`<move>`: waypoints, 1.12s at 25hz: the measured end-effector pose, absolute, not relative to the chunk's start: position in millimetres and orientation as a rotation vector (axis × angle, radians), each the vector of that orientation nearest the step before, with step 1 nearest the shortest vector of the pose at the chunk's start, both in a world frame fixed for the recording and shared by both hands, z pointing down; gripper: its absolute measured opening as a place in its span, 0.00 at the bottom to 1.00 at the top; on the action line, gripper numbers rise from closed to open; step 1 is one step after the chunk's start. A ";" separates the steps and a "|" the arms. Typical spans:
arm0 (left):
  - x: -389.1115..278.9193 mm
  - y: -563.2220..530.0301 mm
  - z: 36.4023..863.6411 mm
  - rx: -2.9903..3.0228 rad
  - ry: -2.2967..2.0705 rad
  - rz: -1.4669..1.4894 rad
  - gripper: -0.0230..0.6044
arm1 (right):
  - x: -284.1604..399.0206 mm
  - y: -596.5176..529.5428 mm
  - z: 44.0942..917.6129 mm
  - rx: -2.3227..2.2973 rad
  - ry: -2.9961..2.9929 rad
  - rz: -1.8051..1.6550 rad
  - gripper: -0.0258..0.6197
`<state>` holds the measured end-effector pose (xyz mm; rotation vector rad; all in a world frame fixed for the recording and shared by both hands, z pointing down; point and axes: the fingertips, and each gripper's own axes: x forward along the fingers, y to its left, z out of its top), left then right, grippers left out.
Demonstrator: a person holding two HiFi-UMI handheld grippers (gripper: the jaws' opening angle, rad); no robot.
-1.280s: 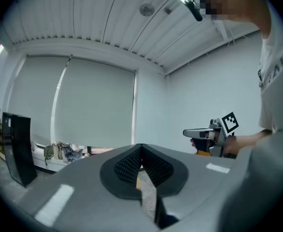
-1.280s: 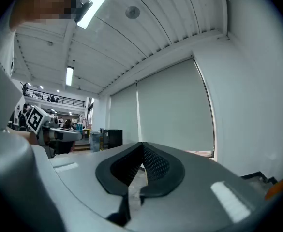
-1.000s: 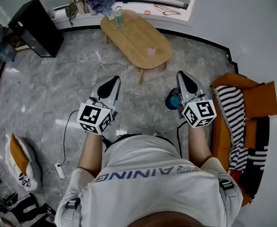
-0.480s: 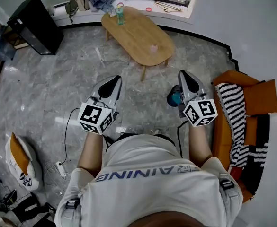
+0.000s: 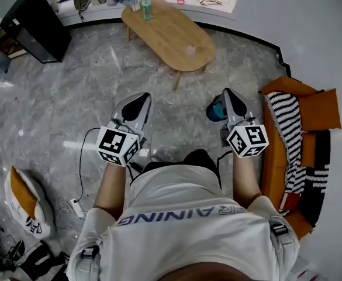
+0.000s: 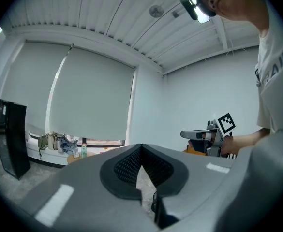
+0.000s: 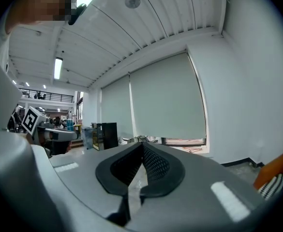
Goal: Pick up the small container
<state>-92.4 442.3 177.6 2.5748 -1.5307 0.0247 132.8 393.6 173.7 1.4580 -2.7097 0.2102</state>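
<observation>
- both sets of jaws are fully closed with nothing in them: left gripper [image 5: 137, 101] and right gripper [image 5: 231, 96] are held about level in front of the person, over the floor.
- small container [image 5: 189, 50], pink, sits on the oval wooden counter [image 5: 159, 34] toward its near end, well apart from both grippers. a bottle [image 5: 147, 7] stands at the far end.
- risk: arriving with jaws shut would shove the container, not grip it. it looks light and could slide off the edge.
- risk: a cable [image 5: 80, 157] lies on the floor by the person's feet, a possible snag on the walk-up.
- container shape and lid: too small to tell from here.
</observation>
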 end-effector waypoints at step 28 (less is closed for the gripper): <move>-129.3 215.7 180.1 2.447 -1.671 0.069 0.04 | 107.9 125.0 187.7 1.356 -2.763 0.269 0.06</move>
